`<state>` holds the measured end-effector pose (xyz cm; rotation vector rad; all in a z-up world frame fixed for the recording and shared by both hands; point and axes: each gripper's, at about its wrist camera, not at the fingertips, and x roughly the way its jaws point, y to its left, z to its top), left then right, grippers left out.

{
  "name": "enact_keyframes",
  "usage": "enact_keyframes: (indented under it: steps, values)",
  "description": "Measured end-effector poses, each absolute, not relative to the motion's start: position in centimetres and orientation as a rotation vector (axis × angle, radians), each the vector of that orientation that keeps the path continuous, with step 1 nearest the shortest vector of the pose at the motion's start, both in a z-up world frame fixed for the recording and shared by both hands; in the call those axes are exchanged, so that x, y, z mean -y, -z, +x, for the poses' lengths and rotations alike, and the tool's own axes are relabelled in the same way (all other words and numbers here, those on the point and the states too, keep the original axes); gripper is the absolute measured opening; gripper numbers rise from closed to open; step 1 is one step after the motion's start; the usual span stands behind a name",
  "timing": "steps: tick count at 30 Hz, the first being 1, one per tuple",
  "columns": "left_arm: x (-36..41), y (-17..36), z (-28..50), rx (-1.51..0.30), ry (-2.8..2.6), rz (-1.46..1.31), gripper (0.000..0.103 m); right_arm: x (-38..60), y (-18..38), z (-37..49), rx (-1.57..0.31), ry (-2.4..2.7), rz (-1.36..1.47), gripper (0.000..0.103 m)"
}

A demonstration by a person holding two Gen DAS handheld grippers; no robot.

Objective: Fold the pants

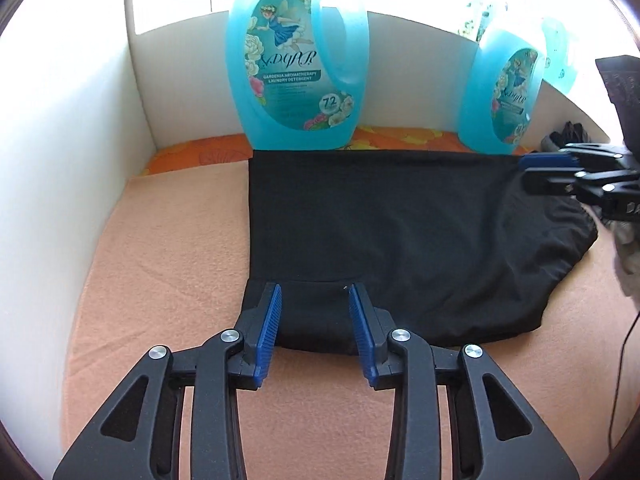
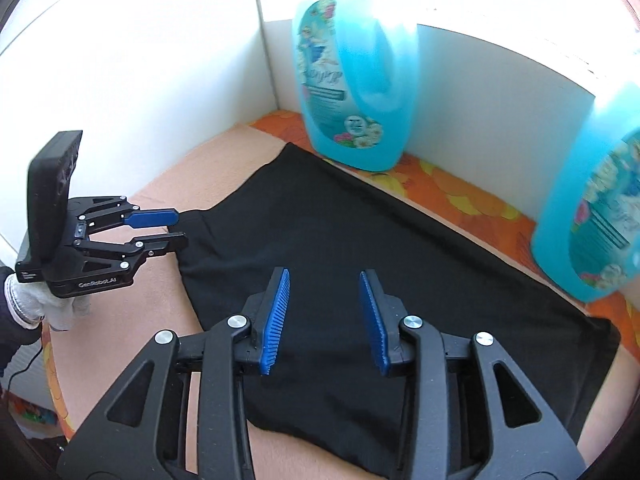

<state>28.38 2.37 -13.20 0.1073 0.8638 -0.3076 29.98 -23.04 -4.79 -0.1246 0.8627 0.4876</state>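
- The black pants (image 1: 380, 240) lie folded flat on a peach towel (image 1: 168, 264), straight ahead of both tools
- The left hand-held gripper (image 1: 315, 312) has its jaws spread wide, holding nothing; its blue pads (image 1: 269, 336) sit over the near-left corner of the pants, one to either side of a small flap of cloth
- From the right wrist view, the left hand-held gripper (image 2: 176, 228) reaches in from the left, tips at the edge of the pants, with a gap between its two fingers
- The right hand-held gripper (image 2: 325, 312) is also spread apart and pinches nothing, hovering over the middle of the pants
- In the left wrist view the right hand-held gripper (image 1: 532, 174) shows at the far right, at the pants' far corner
- Beyond the pants stand two blue detergent bottles (image 1: 296, 64) (image 1: 500, 92) on an orange floral cloth (image 1: 200, 152), against a white wall (image 1: 60, 120)
- A white-gloved hand (image 2: 36, 304) holds the left tool
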Motion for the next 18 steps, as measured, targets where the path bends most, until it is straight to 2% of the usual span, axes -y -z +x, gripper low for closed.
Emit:
enact_keyframes:
  steps: [8, 14, 18]
  values:
    - [-2.6, 15.5, 28.4, -0.914, 0.254, 0.212, 0.034, 37.2, 6.1, 26.7, -0.909, -0.114, 0.149, 0.047]
    - [-1.4, 12.9, 26.6, -0.818, 0.277, 0.223, 0.034, 44.9, 9.1, 24.7, -0.948, 0.041, 0.338, 0.049]
    - [2.6, 11.1, 24.9, -0.775, 0.409, 0.259, 0.034, 47.0, 10.5, 24.4, -0.966, 0.021, 0.469, 0.049]
